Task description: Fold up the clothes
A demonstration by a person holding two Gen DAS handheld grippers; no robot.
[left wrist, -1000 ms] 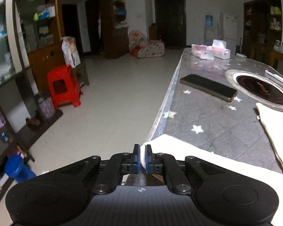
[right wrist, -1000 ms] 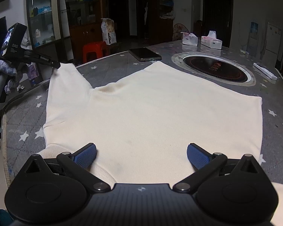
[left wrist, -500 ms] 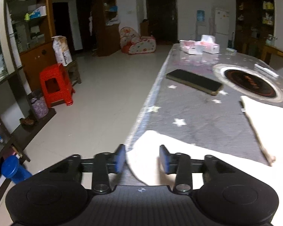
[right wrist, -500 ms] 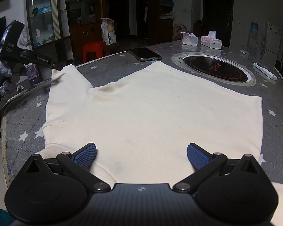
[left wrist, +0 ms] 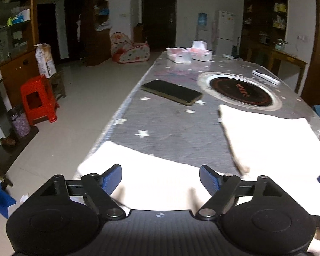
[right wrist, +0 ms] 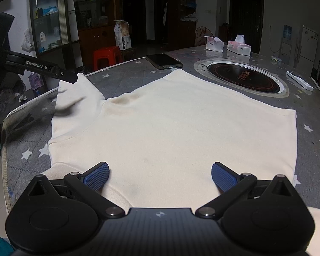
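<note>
With both the left gripper (left wrist: 160,177) and right gripper (right wrist: 160,176) spread wide and gripping nothing, the cream garment's (right wrist: 170,123) sleeve (right wrist: 74,98) at the table (right wrist: 121,74) edge could slide off.

Pale tiled floor (left wrist: 79,111) spreads under dim light. A red plastic stool (left wrist: 38,100) stands at nine o'clock beside wooden cabinets (left wrist: 15,49); a dark door (left wrist: 159,19) sits at twelve.

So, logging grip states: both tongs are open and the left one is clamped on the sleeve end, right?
Not quite: the left tongs are open over the sleeve, not clamped on it, as the left wrist view shows. The right tongs are open too.
</note>
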